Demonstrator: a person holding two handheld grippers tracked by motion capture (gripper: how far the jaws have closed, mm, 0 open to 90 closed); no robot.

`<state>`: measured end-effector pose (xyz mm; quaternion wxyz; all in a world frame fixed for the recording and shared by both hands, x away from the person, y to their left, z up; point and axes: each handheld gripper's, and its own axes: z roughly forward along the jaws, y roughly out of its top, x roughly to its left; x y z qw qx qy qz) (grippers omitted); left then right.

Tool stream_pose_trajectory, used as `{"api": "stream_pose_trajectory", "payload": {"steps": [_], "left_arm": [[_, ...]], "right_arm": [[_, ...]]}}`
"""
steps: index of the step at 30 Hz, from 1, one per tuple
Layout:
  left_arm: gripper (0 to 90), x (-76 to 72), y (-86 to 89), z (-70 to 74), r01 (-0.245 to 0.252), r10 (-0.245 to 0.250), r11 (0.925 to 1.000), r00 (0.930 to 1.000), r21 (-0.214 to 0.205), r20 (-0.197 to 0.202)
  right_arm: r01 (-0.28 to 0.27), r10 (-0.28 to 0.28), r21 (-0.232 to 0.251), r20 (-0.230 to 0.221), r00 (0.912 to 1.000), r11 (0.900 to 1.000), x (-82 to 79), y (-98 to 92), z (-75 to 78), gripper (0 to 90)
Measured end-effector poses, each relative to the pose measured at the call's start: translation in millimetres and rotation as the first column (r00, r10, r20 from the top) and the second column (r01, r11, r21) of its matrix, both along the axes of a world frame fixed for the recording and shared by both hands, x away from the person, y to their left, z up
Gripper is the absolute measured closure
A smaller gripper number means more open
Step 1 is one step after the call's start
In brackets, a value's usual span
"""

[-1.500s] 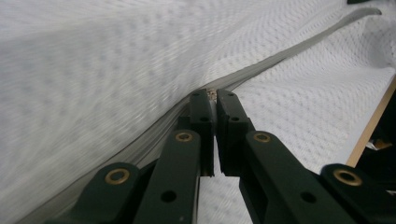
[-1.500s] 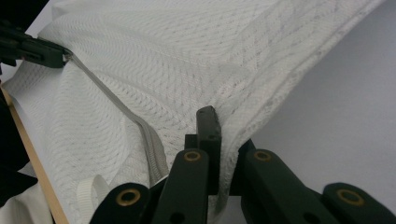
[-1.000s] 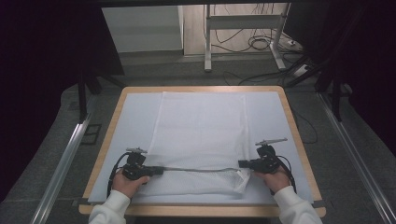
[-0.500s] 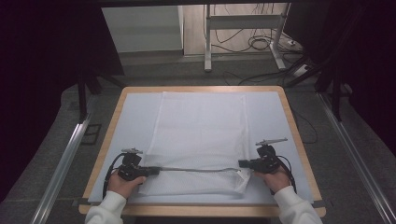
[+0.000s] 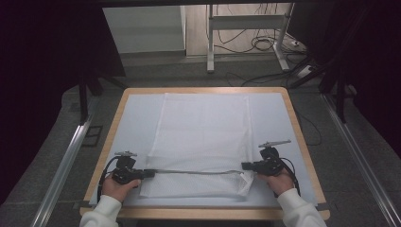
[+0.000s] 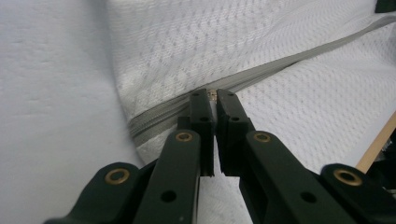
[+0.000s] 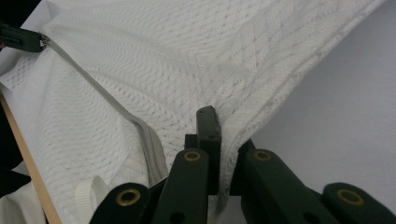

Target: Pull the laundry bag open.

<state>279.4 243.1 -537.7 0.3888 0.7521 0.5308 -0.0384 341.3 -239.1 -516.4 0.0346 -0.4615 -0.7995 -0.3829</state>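
Mesh laundry bag [image 5: 203,137] is laid flat on the white-covered table [image 5: 137,113], its grey zipper [image 5: 194,171] running along the near end. Zipper pull [image 6: 213,94] is pinched by the left gripper [image 5: 147,173] at the bag's left edge. Bag fabric at the right corner is clamped by the right gripper [image 5: 246,166]. Zipper travel is judged complete or nearly so; whether opening or closing cannot be told.

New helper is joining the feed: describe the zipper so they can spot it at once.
Find the white mesh cover spread on the wooden-rimmed table. Near its front edge a thin grey zipper runs straight across, between the left gripper and right gripper: the only grey line on white fabric.
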Motion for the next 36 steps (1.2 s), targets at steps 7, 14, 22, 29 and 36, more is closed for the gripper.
{"api": "stream_pose_trajectory", "payload": {"steps": [7,14,22,29,36], "left_arm": [[86.8,-3.2,12.5,0.6,-0.023,0.024,0.9996,0.9997,-0.018,0.004],[86.8,-8.5,32.8,-0.4,-0.073,0.074,0.9971,0.9973,-0.019,0.008],[86.8,-10.5,32.4,-0.4,-0.081,0.08,0.9964,0.9965,0.025,0.024],[86.8,-9.7,32.3,-0.4,-0.081,0.08,0.9966,0.9965,0.019,0.024],[86.1,-12.5,27.1,3.4,-0.07,0.07,0.9975,0.9959,0.005,0.057]], "right_arm": [[-0.005,0.005,-0.004,-0.002,1.0,1.0,0.1,0.6,-0.4,88.4],[-0.002,0.002,-0.011,0.001,1.0,0.9999,0.3,0.0,-0.3,88.4],[-0.001,0.001,-0.012,0.004,1.0,0.9999,0.7,-0.1,-0.5,88.4],[-0.004,0.004,-0.016,0.003,1.0,0.9999,1.5,0.2,-2.0,88.4],[0.011,-0.011,-0.007,0.015,0.9998,0.9999,-1.6,-3.9,-1.7,87.5]]}}
